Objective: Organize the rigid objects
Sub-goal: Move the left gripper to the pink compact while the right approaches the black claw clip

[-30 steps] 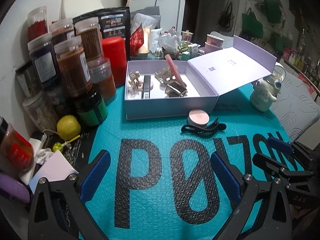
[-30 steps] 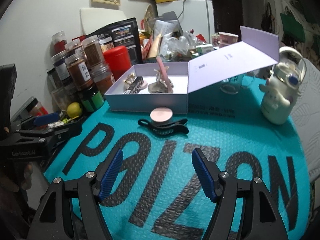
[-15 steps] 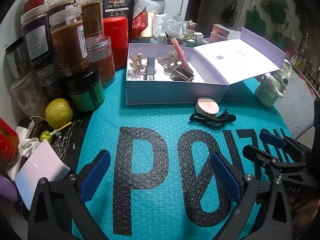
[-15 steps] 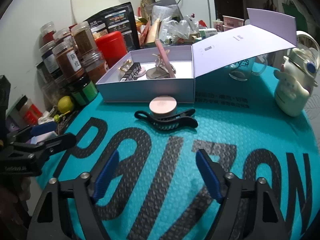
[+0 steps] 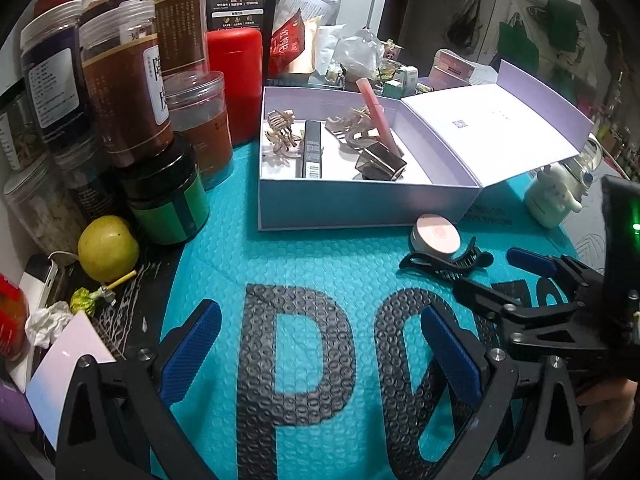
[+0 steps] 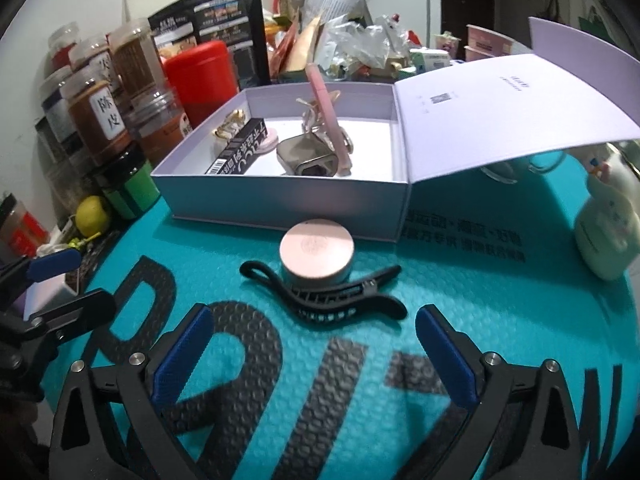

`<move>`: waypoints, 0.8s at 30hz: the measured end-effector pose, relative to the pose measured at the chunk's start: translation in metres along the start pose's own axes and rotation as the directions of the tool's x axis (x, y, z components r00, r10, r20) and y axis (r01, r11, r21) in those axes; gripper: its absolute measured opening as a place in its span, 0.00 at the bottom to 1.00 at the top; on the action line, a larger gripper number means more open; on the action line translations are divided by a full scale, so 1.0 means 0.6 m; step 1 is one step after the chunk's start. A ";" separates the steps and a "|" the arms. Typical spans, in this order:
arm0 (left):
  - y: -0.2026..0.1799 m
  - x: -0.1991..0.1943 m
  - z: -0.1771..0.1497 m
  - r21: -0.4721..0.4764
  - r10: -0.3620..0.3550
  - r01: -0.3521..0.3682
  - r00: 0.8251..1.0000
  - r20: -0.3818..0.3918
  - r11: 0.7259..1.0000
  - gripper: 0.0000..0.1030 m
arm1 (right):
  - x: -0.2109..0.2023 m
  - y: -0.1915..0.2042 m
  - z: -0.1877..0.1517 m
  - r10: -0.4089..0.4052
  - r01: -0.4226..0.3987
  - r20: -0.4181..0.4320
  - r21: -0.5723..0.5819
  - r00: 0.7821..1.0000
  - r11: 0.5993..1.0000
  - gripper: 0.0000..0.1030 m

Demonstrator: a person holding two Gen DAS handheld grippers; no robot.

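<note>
So the right gripper [image 6: 310, 354] is spread wide with nothing between its blue fingers [image 6: 182, 350] — its jaws have just been opening up. It sits just short of the black hair clip [image 6: 322, 300], which lies flat on the teal bubble mailer [image 6: 460, 280] covering the worktop. Right behind the clip, touching it, is a small round pink-lidded tin [image 6: 317, 256], and just behind that is the front wall of the open lavender box [image 6: 288, 204].

Inside the box: a black barcode-printed stick [image 6: 236, 152] on the left, a gold claw clip [image 6: 230, 126] behind it, a shiny metallic clip [image 6: 306, 156] in the middle and a pink tube [image 6: 328, 120] leaning up against the back. The lid [image 6: 500, 108] is flipped open to the right.

The left gripper [image 5: 320, 352] is also released and empty, hanging over the big black "P" on the mailer — well to the left of the clip. Spice jars [image 5: 120, 80] and a red canister [image 5: 236, 76] crowd the box's left side, with a yellow-green fruit [image 5: 108, 248] in front of them. A white cartoon bottle [image 6: 608, 232] stands off to the right.
</note>
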State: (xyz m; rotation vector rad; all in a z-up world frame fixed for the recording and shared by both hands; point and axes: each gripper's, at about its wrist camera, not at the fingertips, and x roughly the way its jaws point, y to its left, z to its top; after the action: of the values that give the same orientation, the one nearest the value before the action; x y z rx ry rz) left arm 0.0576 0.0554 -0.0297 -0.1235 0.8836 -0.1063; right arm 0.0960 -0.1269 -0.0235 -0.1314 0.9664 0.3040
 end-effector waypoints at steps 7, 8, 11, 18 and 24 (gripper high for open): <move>0.008 0.008 0.018 -0.016 0.003 -0.002 1.000 0.006 1.000 0.99 | 0.035 -0.001 0.021 -0.042 0.043 -0.018 0.050 0.999 0.998 1.00; 0.009 0.009 0.020 -0.018 0.003 -0.002 1.000 0.006 1.000 0.99 | 0.037 0.001 0.023 -0.046 0.047 -0.016 0.051 0.999 0.998 1.00; 0.013 0.013 0.026 -0.025 0.000 0.000 1.000 0.003 1.000 0.99 | 0.052 0.002 0.030 -0.058 0.060 -0.042 0.069 0.997 0.996 1.00; 0.012 0.020 0.031 -0.020 0.000 0.000 1.000 -0.002 1.000 0.99 | 0.074 -0.006 0.024 -0.071 0.079 -0.080 0.096 0.994 0.992 1.00; 0.001 0.026 0.034 -0.011 -0.014 0.014 1.000 -0.007 1.000 0.99 | 0.058 -0.013 0.010 -0.085 0.089 -0.066 0.066 0.994 0.994 0.85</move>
State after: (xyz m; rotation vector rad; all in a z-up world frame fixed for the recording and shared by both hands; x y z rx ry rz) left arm 0.0829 0.0548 -0.0288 -0.1391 0.8909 -0.1149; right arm 0.1218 -0.1258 -0.0489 -0.1204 1.0300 0.1869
